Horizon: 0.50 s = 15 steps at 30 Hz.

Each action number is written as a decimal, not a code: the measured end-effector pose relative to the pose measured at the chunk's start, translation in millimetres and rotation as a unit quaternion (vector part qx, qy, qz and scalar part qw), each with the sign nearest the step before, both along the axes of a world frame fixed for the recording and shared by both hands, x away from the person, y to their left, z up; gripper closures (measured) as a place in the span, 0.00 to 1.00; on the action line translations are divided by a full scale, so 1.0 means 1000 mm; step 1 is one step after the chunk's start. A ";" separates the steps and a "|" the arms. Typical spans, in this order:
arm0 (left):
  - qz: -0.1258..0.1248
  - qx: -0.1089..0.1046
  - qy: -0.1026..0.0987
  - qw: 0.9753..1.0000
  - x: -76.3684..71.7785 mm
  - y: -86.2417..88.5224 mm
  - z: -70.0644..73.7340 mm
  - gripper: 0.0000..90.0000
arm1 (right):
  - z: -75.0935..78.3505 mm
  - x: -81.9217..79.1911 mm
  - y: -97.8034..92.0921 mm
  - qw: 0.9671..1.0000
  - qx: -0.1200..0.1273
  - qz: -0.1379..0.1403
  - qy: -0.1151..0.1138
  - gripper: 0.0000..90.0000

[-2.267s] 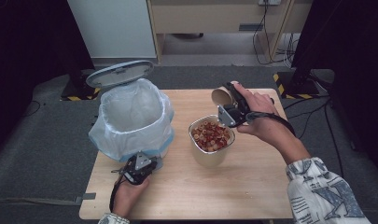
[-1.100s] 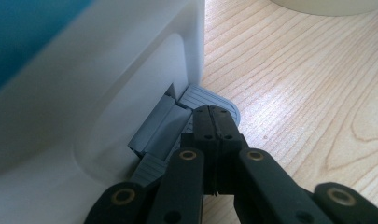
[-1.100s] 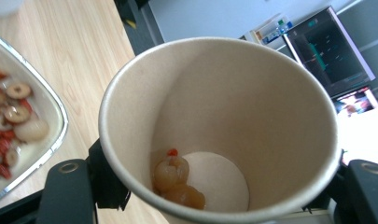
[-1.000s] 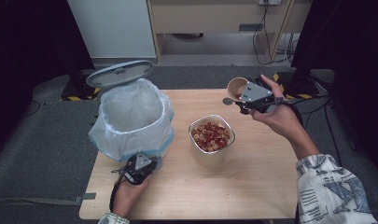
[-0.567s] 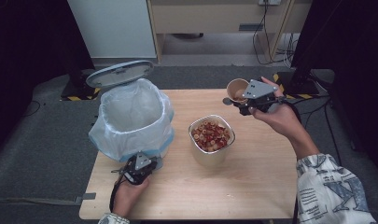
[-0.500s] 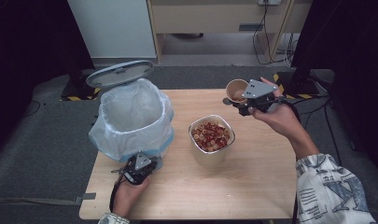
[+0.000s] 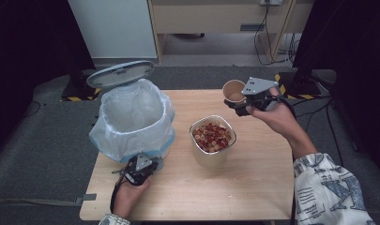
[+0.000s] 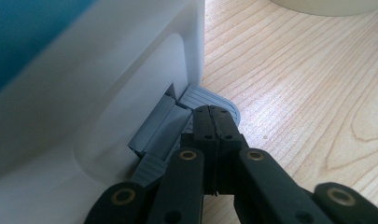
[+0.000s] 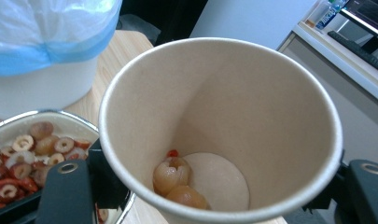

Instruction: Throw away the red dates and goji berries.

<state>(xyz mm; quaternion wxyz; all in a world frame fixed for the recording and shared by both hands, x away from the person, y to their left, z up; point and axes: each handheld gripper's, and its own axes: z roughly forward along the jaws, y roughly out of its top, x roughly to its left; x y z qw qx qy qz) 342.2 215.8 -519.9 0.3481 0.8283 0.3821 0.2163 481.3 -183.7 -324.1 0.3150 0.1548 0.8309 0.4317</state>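
Right tongs [image 7: 238,107] clamped on paper cup [image 7: 233,90] wall, cup held up past far right of food tub [image 7: 211,139], a few fruit bits [image 9: 177,179] stuck at bottom. Left tongs [image 8: 213,126] fully closed, nose pressing grey pedal [image 8: 210,95] at bin [image 7: 133,123] base, lid [image 7: 120,73] up. Next, prob: carry cup over to bin mouth w/o squeezing harder, tip well past level, shake bits loose. Keep pedal pinned down till cup clears rim. Mind tub when crossing desk [image 7: 253,183].
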 end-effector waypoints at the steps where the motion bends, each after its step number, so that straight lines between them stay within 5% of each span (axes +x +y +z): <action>1: 0.000 0.000 0.000 1.000 0.000 0.000 0.000 0.99 | 0.000 0.001 0.000 1.000 0.004 -0.001 0.003 0.31; 15: 0.000 0.000 0.000 1.000 0.000 0.000 0.000 0.99 | 0.006 0.001 0.005 0.998 0.047 0.006 0.037 0.31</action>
